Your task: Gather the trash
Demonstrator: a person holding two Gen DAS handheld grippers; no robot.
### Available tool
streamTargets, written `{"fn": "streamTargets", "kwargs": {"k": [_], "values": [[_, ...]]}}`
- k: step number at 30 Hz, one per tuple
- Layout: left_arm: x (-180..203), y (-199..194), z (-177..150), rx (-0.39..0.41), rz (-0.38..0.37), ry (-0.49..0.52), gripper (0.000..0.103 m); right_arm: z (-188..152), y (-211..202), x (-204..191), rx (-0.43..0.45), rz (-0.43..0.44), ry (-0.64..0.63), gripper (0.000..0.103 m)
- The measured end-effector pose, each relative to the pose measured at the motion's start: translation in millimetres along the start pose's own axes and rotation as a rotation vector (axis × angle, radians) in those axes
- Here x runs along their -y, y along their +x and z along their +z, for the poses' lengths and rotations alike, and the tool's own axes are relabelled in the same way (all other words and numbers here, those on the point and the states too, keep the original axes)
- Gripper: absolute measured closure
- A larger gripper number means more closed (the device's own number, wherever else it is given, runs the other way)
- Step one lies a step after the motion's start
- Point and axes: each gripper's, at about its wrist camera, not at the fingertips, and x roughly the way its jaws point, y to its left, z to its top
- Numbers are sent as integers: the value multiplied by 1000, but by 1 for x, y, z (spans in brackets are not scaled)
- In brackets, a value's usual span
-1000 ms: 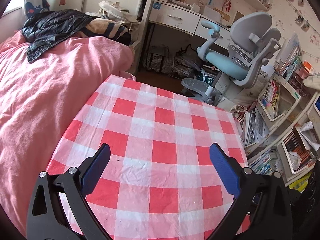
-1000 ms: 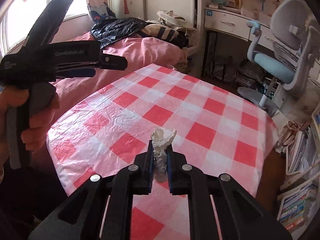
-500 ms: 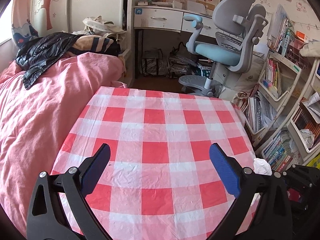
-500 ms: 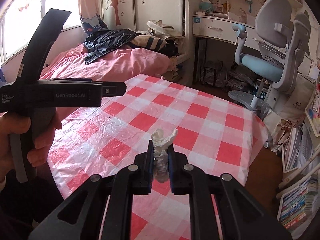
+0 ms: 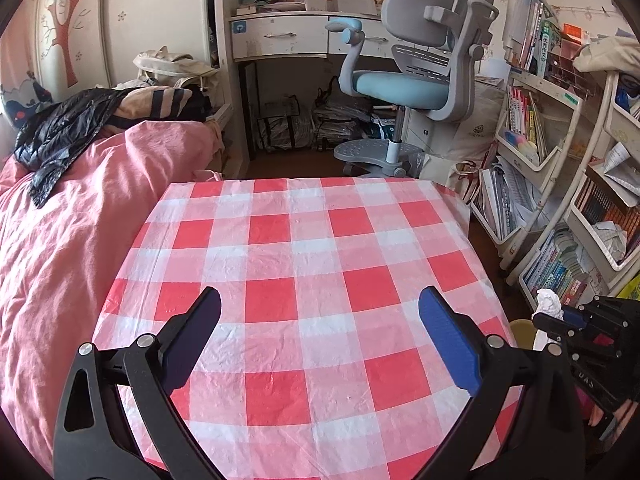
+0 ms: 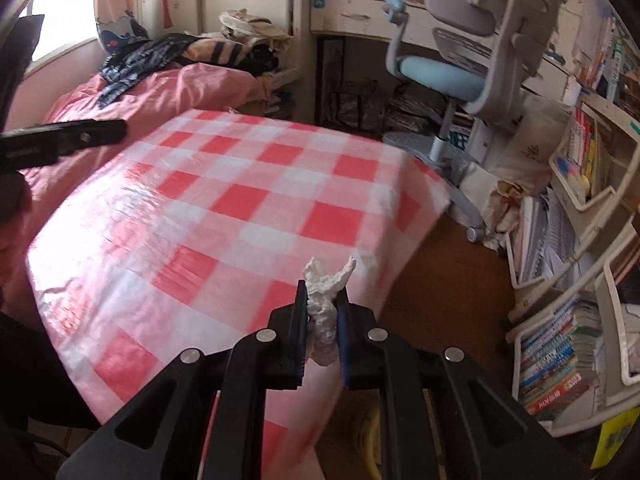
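A crumpled white tissue (image 6: 324, 304) is pinched between the pads of my right gripper (image 6: 322, 300), which is shut on it over the right edge of the table with the red-and-white checked cloth (image 6: 224, 208). From the left wrist view the same tissue (image 5: 549, 308) shows at the far right, held by the right gripper (image 5: 560, 320) beyond the table's edge, above a yellowish rim (image 5: 522, 330). My left gripper (image 5: 320, 312) stands wide open over the near part of the checked cloth (image 5: 296, 256), nothing between its fingers. In the right wrist view the left gripper (image 6: 64, 140) shows at the left.
A pink bed (image 5: 60, 220) with a black jacket (image 5: 56, 128) lies left of the table. A grey and blue desk chair (image 5: 424, 64) stands behind it, before a white desk (image 5: 280, 36). White shelves crammed with books (image 5: 560, 208) line the right. Something yellow (image 6: 370, 432) sits on the floor below the right gripper.
The right gripper has carried the tissue rightwards, from over the cloth to past the table's right edge. The left gripper's view has rolled, so the right gripper now shows at its right.
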Motion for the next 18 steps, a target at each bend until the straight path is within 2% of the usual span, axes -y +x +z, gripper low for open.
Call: {"fn": "streamTargets", "kwargs": {"k": [4,7,8,10,12,14,18], "values": [[7,-4,-1,3,3,32,7,-40,20,53,-149,-107,71,88],[9,-6,-2,1,8,42,7,-68,35,84,-256,-149,130,85],[9,-6,-2,-1,9,44,7,-78,42,93,-303,-151,152,81],[9,-7,-2,-4,13,49,7,-93,54,103,-379,-189,164,45],[10,-8,-1,-6,15,53,7,-102,61,110,-434,-187,188,44],[10,-8,-1,-6,12,52,7,-98,58,110,-433,-216,195,44],[6,-13,1,-4,-13,32,7,-71,38,98,-313,-226,226,39]]}}
